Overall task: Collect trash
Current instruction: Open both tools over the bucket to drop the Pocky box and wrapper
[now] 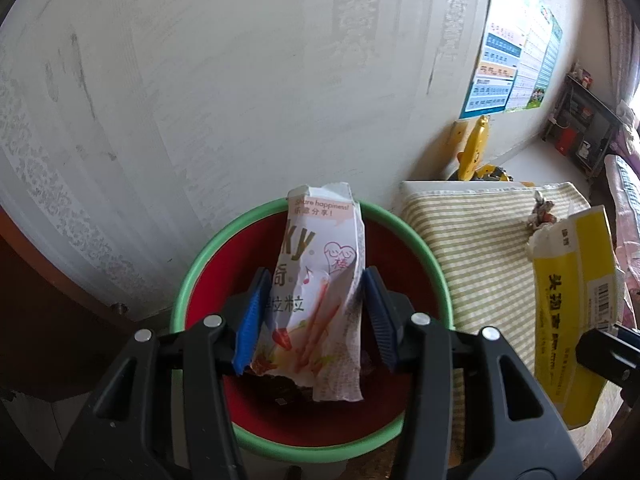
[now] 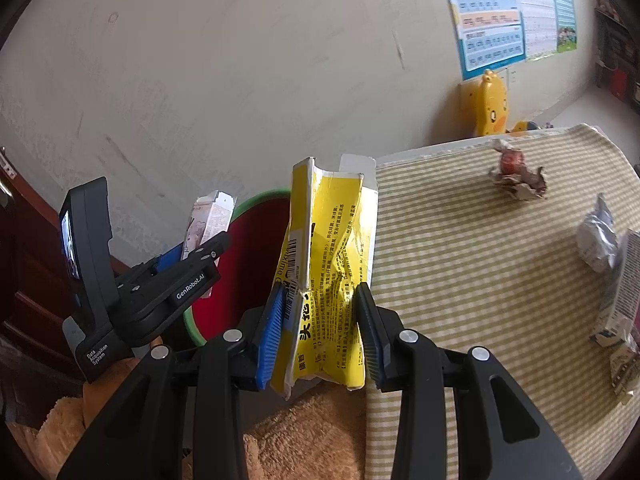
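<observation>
My left gripper [image 1: 314, 312] is shut on a crushed white and pink snack box [image 1: 320, 280], which hangs over the red bin with a green rim [image 1: 188, 280]. In the right wrist view that left gripper [image 2: 192, 256] sits at the left, over the same bin [image 2: 256, 236]. A crushed yellow carton [image 2: 328, 264] is clamped in my right gripper [image 2: 320, 328] at the table's left edge, beside the bin. The yellow carton [image 1: 576, 312] also shows at the right of the left wrist view.
A table with a green-striped cloth [image 2: 480, 280] carries a crumpled brown wrapper [image 2: 518, 178], a crumpled silver wrapper [image 2: 598, 240] and a torn carton [image 2: 622, 308]. A yellow duck toy [image 2: 494, 106] stands by the wall. A tan fleece sleeve [image 2: 312, 432] lies below my right gripper.
</observation>
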Demonstrator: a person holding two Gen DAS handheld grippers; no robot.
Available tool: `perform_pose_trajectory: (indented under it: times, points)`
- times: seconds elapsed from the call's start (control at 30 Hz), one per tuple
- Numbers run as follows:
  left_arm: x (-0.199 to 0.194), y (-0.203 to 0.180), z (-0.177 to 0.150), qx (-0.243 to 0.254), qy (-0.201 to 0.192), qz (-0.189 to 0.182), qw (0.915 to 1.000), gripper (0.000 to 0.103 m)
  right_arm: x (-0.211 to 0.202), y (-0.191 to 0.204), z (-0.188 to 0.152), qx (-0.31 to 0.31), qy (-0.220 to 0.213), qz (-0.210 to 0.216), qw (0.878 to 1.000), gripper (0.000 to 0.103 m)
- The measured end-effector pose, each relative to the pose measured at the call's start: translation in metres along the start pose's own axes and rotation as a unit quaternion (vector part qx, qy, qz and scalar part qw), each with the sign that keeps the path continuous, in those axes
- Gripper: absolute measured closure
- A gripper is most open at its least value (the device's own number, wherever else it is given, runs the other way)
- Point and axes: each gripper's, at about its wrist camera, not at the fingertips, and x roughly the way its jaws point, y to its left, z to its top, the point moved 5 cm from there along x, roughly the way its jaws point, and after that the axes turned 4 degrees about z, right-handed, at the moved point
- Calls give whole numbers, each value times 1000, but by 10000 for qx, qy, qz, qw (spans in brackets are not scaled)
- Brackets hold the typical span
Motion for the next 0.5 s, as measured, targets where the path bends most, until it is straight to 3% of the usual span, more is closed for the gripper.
perform_pose_trajectory:
  times: [0.4, 0.5]
  points:
    - [15, 31, -9, -184, 203, 242, 9993, 57, 48, 22, 24, -196, 265, 203, 9993, 68]
    - [18, 38, -11, -235, 254, 302, 9989, 52, 57, 30, 28, -244, 287, 226, 9990, 65]
